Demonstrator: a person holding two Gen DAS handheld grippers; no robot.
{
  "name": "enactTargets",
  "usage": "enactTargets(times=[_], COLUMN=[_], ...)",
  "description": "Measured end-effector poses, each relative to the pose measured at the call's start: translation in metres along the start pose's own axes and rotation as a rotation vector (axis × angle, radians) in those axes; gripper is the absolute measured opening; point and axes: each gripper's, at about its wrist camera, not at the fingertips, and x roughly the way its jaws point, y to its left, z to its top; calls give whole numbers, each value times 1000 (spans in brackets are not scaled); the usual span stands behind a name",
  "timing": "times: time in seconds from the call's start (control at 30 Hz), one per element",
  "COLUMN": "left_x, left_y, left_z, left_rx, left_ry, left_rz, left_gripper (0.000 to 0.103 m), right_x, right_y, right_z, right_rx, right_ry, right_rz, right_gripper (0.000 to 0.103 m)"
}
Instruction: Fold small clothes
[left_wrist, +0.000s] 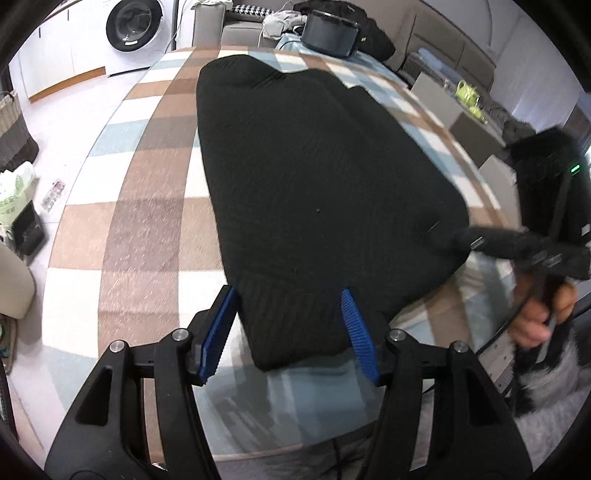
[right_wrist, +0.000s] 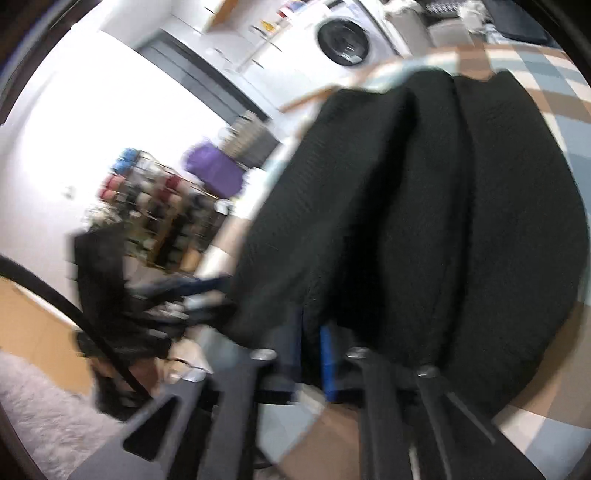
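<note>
Left wrist view: black knit garment (left_wrist: 314, 177) lay flat on checked bench (left_wrist: 147, 221).
Left gripper (left_wrist: 290, 332): fingers spread astride the hem.
Right gripper (right_wrist: 314, 347): fingers pinching the garment's edge.
Advice: lift both corners evenly.

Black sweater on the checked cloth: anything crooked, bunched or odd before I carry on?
Nothing stands out. The black sweater lies flat on the checked cloth, with one lengthwise fold ridge running down it. The right wrist view is too blurred to judge its near edge.
</note>
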Motion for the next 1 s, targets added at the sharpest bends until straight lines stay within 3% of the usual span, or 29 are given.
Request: enactTargets(times=[0.07,0.17,0.2,0.27,0.33,0.43,0.57,0.67,0.87,0.9,1.0], left_x=[0,1,0,-5,-9,-13,-10,-6,3,4,7], left_y=[3,6,6,8,10,16,25,30,36,37,40], left_z=[-5,-6,-6,-4,0,8,21,31,44,45,48], left_rx=[-9,-22,-24,-35,-51,-83,-138,-165,-184,-186,-195], left_ry=[11,11,7,-11,-34,-66,-89,-102,-104,-105,-109], left_rz=[-5,-14,-14,-17,-28,-32,-24,-22,-14,-12,-10], left_gripper=[56,57,57,57,57,57,57,57,57,57,57], right_x=[-1,14,16,6,-10,-22,-10,3,23,24,34], right_y=[7,-3,-5,-3,-2,-17,-40,-46,-62,-65,-67], right_z=[2,-2,-2,2,10,23,39,49,74,77,91], right_rx=[-19,-13,-2,8,18,72,179,209,239,244,267], right_ry=[-12,74,81,49,-31,-84,-62,-72,-79,-79,-74], right_rz=[-4,-157,-149,-117,-95,-191,-256,-200,-197,-199,-233], right_gripper=[8,8,8,12,24,34,34,34,34,32,15])
